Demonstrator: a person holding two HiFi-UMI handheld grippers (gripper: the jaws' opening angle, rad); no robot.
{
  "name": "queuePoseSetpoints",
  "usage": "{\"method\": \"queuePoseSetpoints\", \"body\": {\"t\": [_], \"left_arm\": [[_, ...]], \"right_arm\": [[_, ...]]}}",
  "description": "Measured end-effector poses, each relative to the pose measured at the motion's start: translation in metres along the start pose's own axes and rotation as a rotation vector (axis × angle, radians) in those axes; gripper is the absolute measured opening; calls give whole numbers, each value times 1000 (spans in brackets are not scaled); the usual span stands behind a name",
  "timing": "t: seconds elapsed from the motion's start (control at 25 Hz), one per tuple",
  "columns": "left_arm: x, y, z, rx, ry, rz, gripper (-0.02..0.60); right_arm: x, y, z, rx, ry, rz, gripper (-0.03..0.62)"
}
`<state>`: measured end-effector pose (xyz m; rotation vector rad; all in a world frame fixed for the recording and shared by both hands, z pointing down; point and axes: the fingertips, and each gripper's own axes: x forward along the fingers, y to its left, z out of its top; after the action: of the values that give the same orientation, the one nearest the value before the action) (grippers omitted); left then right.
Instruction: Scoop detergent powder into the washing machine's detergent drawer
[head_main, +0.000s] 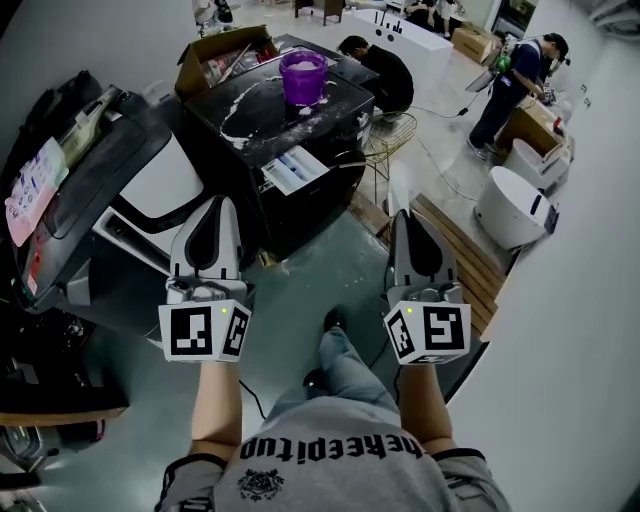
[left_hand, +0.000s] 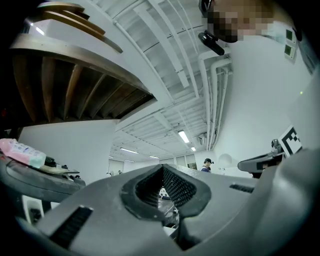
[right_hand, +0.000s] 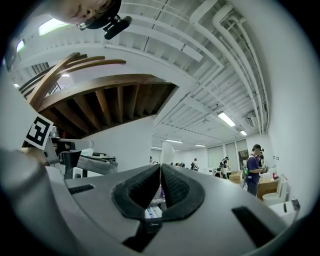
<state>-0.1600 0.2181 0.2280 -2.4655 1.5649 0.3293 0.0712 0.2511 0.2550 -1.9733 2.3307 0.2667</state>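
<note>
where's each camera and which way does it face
Head view: on the head, facing steeply down at the washing machine; forearms, legs, left gripper, right gripper show.
Left gripper view: on that gripper, tilted up at the ceiling; shut jaws show.
Right gripper view: likewise, shut jaws.
Shared: each gripper view catches the other's marker cube.

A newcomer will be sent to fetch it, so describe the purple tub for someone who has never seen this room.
Find the black washing machine in the middle of the floor, its detergent drawer pulled out. On its top, streaked with white powder, stands the purple tub near the back edge. It is round, open-topped and the only purple thing there, unlike the brown cardboard box nearby.
</note>
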Motion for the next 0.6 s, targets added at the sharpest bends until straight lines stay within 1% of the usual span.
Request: {"method": "queuePoseSetpoints", "body": {"t": [0.28, 0.6], "left_arm": [[55, 22, -14, 20, -10, 22, 3], [139, 41, -32, 20, -20, 45, 3]], "right_arm": [[62, -17, -12, 12, 0, 14, 7], [147, -52, -17, 14, -14, 33, 6]]}}
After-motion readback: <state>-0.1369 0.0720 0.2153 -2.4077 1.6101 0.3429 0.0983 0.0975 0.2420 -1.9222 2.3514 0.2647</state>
